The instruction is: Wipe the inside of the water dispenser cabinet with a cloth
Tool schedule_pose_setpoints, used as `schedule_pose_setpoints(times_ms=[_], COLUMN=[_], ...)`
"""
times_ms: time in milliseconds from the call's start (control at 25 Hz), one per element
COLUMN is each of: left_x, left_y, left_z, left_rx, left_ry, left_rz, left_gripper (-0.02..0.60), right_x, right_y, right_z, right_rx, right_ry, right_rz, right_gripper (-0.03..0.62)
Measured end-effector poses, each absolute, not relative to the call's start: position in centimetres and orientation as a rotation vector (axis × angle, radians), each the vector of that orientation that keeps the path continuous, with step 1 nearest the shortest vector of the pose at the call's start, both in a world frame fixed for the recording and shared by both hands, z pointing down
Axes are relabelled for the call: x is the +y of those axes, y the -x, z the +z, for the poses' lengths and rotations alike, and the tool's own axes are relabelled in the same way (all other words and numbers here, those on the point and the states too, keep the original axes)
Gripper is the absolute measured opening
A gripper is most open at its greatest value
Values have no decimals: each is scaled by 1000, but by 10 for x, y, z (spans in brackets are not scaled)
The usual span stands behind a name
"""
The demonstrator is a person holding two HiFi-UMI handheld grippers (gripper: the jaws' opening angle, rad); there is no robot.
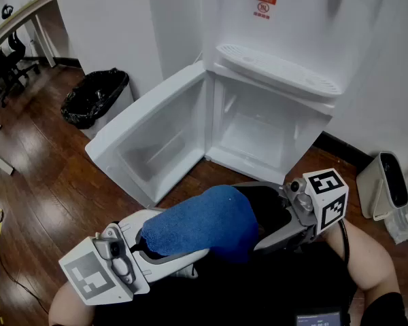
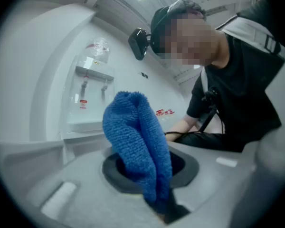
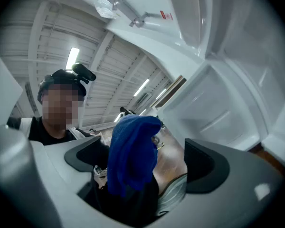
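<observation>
Wooden floor (image 1: 41, 182): one cabinet (image 1: 258, 131), one cloth (image 1: 204, 223), left claw (image 2: 160, 207), right claw (image 3: 145, 163).

Both grippers sit low in front of the person, pointing roughly toward each other. The left gripper (image 1: 164, 250) has its fingers clamped together on a blue cloth (image 1: 204, 223). The right gripper (image 1: 262, 216) holds its fingers spread wide, with the cloth standing loose between them.

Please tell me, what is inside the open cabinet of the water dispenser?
The cabinet shows only bare white walls and a white floor; no object is visible inside. Its ceiling and uppermost part cannot be seen, because the drip tray ledge above covers them.
</observation>
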State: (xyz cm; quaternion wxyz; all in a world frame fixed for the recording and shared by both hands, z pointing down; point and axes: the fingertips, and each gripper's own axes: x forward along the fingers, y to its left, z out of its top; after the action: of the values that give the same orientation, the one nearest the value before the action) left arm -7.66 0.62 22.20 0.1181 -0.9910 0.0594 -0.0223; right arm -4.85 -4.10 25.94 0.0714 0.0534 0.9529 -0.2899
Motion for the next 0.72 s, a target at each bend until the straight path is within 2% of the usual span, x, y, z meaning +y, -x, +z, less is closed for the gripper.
schedule_pose_setpoints(times_ms=[280,320,400,520,720], left_x=[15,14,10,0,-5], left_y=[66,67,69,74,77], left_z=[236,240,250,261,254], left_rx=[58,57,66,97,-89], left_ry=[2897,2912,2961,3114,3432], left_rz=[-147,-157,-199,-202,22], left_gripper=[74,74,74,78,90], right_x=[-8,-9,-14,-20,-21], right_y=[81,82,81,77,79], right_z=[247,248,252,257,260], right_rx=[2845,2861,2881,2911,2975], right_ry=[-341,-313,-256,-213,-157], right_rz=[-858,-827,-782,-764,-693], right_gripper=[545,503,277,168,125])
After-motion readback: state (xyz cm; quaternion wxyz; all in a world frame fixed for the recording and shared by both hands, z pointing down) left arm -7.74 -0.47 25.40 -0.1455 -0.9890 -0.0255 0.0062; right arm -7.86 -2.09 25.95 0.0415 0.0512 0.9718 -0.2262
